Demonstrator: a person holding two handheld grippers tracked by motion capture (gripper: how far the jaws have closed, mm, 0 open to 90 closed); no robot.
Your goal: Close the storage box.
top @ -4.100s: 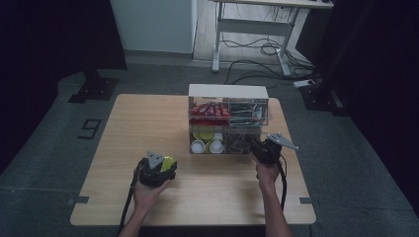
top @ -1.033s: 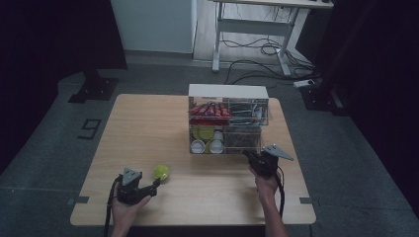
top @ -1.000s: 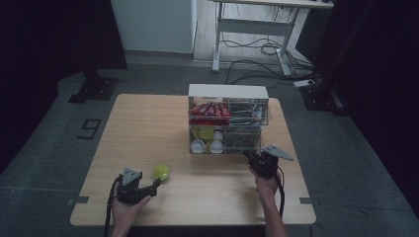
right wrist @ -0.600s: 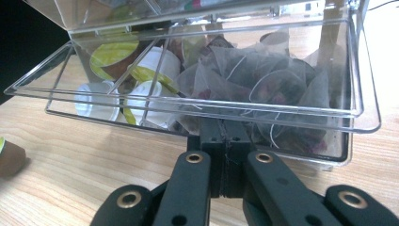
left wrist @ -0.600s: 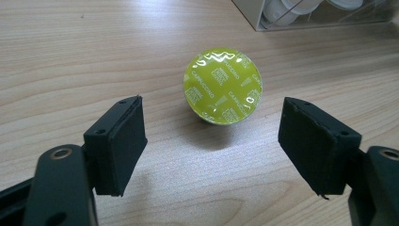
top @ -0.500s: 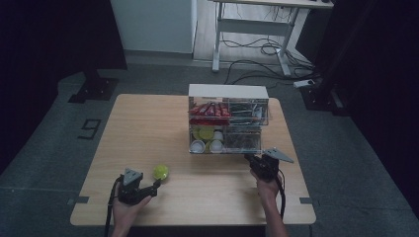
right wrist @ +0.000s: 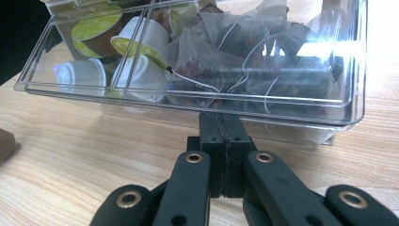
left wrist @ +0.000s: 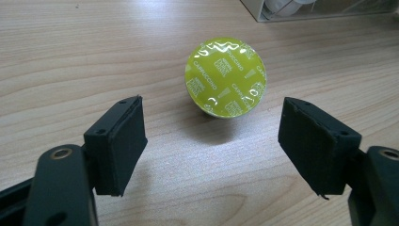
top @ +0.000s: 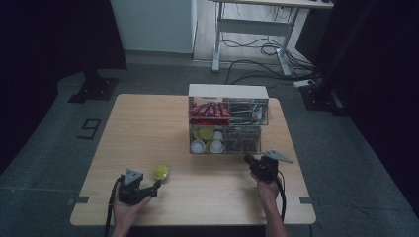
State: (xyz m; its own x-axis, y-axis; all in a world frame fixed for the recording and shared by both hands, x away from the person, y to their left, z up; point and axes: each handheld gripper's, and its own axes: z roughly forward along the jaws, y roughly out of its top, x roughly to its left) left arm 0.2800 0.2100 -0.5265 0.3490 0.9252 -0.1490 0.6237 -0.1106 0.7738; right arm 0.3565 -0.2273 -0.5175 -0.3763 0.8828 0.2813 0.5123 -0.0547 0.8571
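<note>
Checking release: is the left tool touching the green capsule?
Apart. The left gripper view shows the left tool open, with bare table between each pad and the green capsule, which sits beyond them.

A wooden table (top: pixel 148 123) carries a clear organizer (top: pixel 228 126) and green capsule (top: pixel 160 172).

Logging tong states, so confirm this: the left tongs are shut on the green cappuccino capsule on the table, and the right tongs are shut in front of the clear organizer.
Not quite. The left tongs are open; their jaws stand apart on either side of the green cappuccino capsule, not touching it, as the left gripper view shows. The right tongs are indeed shut in front of the clear organizer.
</note>
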